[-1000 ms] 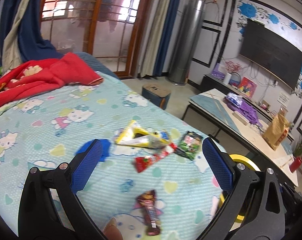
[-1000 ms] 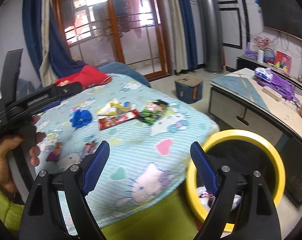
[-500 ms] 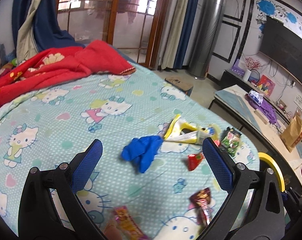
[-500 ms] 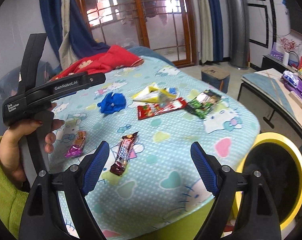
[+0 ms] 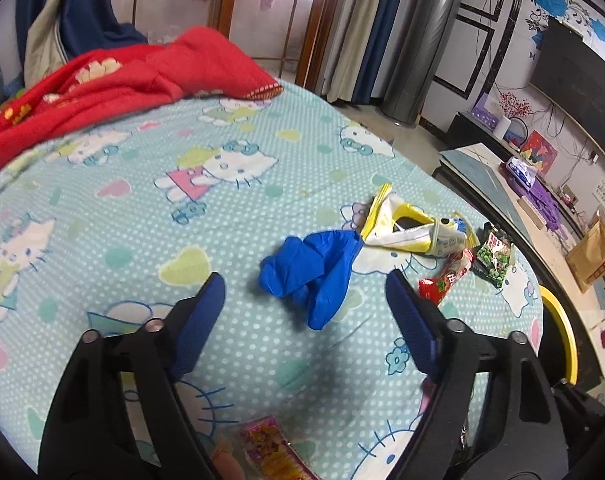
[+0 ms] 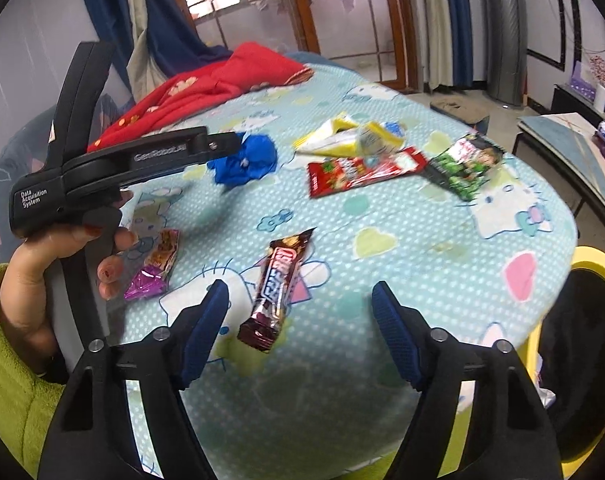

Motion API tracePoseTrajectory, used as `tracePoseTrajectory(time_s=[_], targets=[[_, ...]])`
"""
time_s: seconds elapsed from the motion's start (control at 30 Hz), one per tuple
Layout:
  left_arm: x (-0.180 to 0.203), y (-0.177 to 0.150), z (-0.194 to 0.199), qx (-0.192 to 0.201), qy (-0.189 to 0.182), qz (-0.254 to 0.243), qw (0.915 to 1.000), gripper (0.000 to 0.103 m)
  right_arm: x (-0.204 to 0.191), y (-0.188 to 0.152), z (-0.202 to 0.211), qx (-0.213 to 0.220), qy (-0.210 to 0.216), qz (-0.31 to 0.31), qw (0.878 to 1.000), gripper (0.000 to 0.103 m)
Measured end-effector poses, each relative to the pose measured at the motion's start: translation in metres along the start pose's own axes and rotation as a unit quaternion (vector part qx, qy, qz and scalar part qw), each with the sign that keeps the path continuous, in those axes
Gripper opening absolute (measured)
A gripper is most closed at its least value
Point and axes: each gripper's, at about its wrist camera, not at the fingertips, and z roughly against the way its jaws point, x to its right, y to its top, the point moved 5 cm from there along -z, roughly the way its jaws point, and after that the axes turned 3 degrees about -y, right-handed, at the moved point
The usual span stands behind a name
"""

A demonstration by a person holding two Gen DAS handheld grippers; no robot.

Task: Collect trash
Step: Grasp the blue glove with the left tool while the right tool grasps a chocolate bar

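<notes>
Trash lies on a Hello Kitty bedspread (image 5: 142,216). A crumpled blue glove (image 5: 314,268) lies just ahead of my open, empty left gripper (image 5: 304,292), between its fingers. Beyond it lie a yellow-white bag (image 5: 406,228), a red wrapper (image 5: 442,280) and a green packet (image 5: 494,258). My right gripper (image 6: 300,300) is open and empty over a dark brown candy bar wrapper (image 6: 276,288). The right wrist view also shows the glove (image 6: 246,158), red wrapper (image 6: 362,170), green packet (image 6: 466,168), a purple-orange wrapper (image 6: 154,268) and the left gripper's body (image 6: 114,168).
A yellow-rimmed bin (image 6: 582,352) stands at the bed's right edge and also shows in the left wrist view (image 5: 558,340). A red blanket (image 5: 110,84) is heaped at the bed's far left. A low table (image 5: 542,216) with clutter stands to the right.
My left gripper has moved forward and down toward the blue glove. My right gripper has swung left from the bin and come down over the brown candy wrapper.
</notes>
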Motion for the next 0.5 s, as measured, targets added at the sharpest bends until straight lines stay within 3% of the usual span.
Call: tracePoseTrajectory(time_s=[0.07, 0.33, 0.5], targets=[[0.0, -0.002, -0.004, -0.006, -0.002, 0.002, 1.0, 0.069, -0.004, -0.001, -0.005, -0.006, 0.005, 0.001, 1.0, 0.065], [-0.002, -0.006, -0.012, -0.016, -0.005, 0.006, 0.9998, 0.04, -0.004, -0.005, -0.015, -0.01, -0.007, 0.014, 1.0, 0.041], [-0.004, -0.009, -0.016, -0.024, -0.007, 0.012, 0.9996, 0.027, 0.002, -0.007, -0.014, -0.005, -0.012, 0.009, 1.0, 0.029]])
